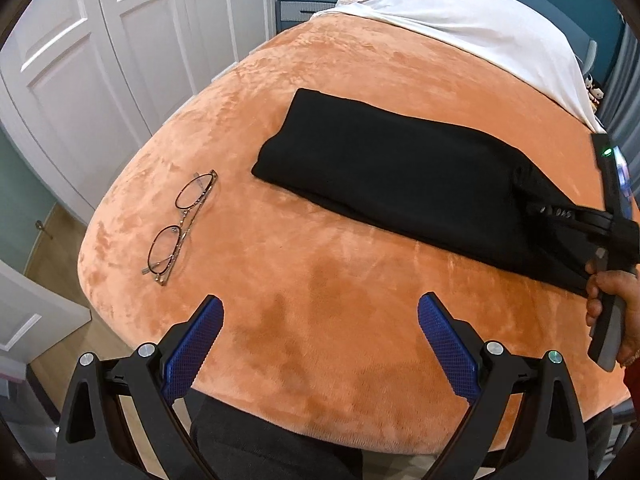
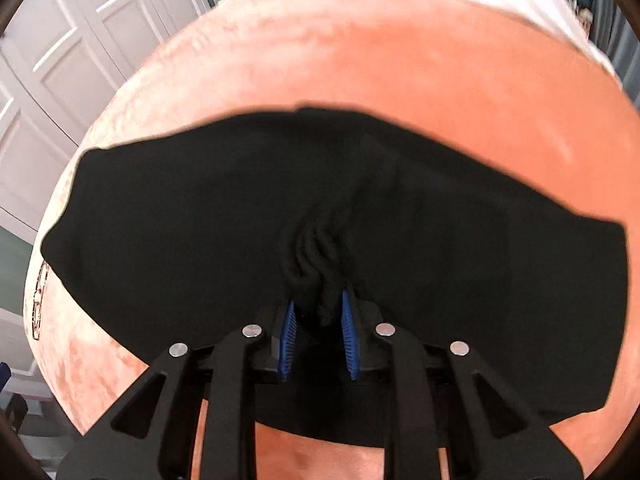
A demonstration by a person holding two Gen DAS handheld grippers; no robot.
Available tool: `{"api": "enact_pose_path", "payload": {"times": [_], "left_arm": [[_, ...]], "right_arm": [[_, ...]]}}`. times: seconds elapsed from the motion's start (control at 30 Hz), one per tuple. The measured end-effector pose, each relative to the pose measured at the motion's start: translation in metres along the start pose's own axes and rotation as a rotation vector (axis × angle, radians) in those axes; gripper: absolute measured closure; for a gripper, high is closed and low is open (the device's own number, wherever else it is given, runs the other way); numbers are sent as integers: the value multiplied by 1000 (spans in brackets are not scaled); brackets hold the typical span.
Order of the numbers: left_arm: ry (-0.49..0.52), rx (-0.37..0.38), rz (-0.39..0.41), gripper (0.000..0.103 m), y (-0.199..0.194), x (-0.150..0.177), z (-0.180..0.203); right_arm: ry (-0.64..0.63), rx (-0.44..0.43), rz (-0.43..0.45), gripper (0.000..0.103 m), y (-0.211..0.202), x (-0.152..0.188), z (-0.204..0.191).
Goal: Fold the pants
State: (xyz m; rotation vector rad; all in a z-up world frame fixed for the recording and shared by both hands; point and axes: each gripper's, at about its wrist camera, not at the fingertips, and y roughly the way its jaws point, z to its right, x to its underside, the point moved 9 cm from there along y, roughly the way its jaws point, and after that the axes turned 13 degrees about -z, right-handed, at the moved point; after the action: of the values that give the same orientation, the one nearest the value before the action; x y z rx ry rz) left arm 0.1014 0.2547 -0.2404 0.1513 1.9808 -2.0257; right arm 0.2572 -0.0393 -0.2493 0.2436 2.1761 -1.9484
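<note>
A: The fingers of the right gripper (image 2: 318,312) are being kept close together, and a bunched ridge of the black pants (image 2: 280,208) is being pinched between the blue pads (image 2: 347,336).

B: And the fingers of the left gripper (image 1: 320,320)?

A: They are being held wide apart, with nothing between the blue pads (image 1: 196,340); only the bare orange plush blanket (image 1: 320,340) is being seen below them.

B: Where are the pants being kept?

A: They are being laid flat as a long folded band across the orange blanket on the bed, stretching from the middle of the left wrist view toward its right edge, where the right gripper is being pressed into the cloth. A hand (image 1: 612,304) is being seen wrapped around that gripper's grey handle.

B: What else is being shown?

A: A pair of eyeglasses (image 1: 182,224) is being left on the blanket, well apart from the pants. A white sheet (image 1: 480,20) is being seen beyond them, and white panelled doors (image 1: 100,60) beside the bed.
</note>
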Motion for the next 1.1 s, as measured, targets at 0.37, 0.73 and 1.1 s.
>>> {"api": "enact_pose_path", "payload": {"times": [0.37, 0.73, 1.1], "left_arm": [[-198, 185, -91, 7, 40, -47, -13], [-341, 151, -215, 9, 138, -120, -6], [-317, 24, -191, 5, 144, -123, 9]], "right_arm": [[15, -101, 21, 69, -22, 23, -1], [263, -15, 89, 51, -91, 118, 141], [571, -213, -22, 33, -8, 120, 256]]}}
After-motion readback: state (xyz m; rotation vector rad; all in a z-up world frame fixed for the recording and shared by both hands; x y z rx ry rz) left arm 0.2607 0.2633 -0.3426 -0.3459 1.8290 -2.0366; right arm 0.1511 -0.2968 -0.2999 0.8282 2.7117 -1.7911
